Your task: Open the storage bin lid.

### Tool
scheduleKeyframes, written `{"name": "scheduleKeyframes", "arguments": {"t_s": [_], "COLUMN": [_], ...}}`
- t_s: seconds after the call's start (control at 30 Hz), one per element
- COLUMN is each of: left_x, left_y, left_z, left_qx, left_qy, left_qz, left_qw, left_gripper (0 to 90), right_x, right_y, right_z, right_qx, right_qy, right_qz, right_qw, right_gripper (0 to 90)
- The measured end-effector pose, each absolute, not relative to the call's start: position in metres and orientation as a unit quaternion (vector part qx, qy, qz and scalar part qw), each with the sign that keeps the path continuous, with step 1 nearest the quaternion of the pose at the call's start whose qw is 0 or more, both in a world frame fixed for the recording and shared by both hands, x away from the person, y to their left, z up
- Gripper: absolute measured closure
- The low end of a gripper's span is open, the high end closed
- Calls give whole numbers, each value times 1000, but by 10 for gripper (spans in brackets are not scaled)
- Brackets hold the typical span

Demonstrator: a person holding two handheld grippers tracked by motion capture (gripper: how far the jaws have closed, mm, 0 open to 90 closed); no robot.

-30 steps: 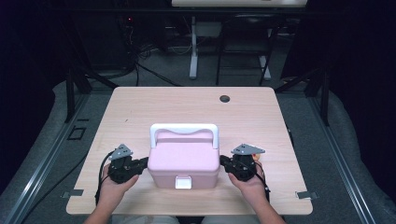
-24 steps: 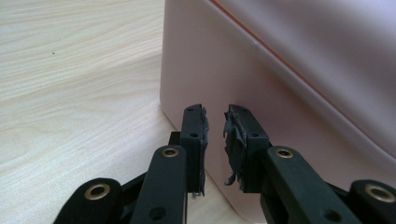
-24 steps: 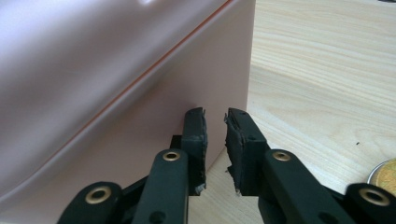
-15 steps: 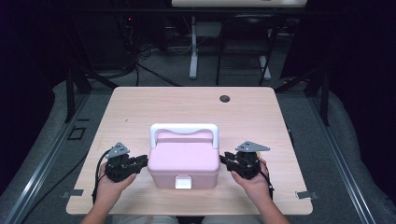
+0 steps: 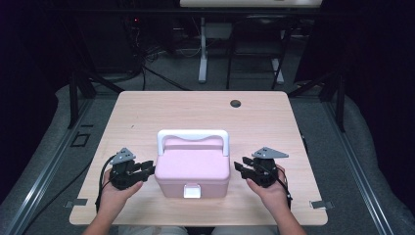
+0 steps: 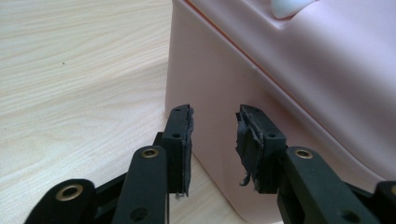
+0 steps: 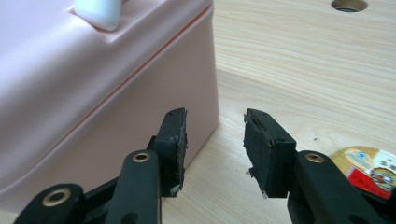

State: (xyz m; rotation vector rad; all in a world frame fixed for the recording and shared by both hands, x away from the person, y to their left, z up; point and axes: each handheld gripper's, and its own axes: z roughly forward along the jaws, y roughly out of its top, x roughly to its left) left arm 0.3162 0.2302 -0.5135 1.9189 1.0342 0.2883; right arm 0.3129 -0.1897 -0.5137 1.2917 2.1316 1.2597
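Observation:
A pink lidded box (image 5: 193,167) with a white carry handle (image 5: 193,134) and a white front latch (image 5: 191,190) stands at the front middle of the wooden table (image 5: 147,112). My left gripper (image 5: 148,170) is at the box's left side, my right gripper (image 5: 240,168) at its right side, both pointing inward. The jaws of both have just been opening. In the left gripper view the left gripper (image 6: 214,116) is open just short of the pink wall (image 6: 219,70). The right gripper (image 7: 215,116) is open beside the box's corner (image 7: 205,70), with nothing between its pads.
A round cable hole (image 5: 235,103) lies at the table's far side, also seen in the right gripper view (image 7: 349,4). A round coloured sticker (image 7: 369,170) lies on the wood by the right gripper. Metal brackets (image 5: 318,204) sit at the front corners. Desk legs and cables stand beyond the table.
Both grippers' jaws have spread apart beside the box. The right gripper has edged slightly outward. The box has stayed in place.

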Motion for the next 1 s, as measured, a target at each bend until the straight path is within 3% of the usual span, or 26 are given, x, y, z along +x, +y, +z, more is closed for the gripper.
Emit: {"name": "scheduleKeyframes", "arguments": {"t_s": [0.5,1.0], "left_x": [313,324], "left_y": [240,232], "left_z": [-492,-462], "left_qx": [766,783], "left_qy": [420,405], "left_qz": [134,116], "left_qw": [468,458], "left_gripper": [566,573], "right_x": [313,316], "right_y": [-197,-193], "right_z": [-498,-465], "right_qx": [452,444], "right_qy": [753,765], "right_qz": [451,446], "right_qw": [161,136], "right_gripper": [604,579]}}
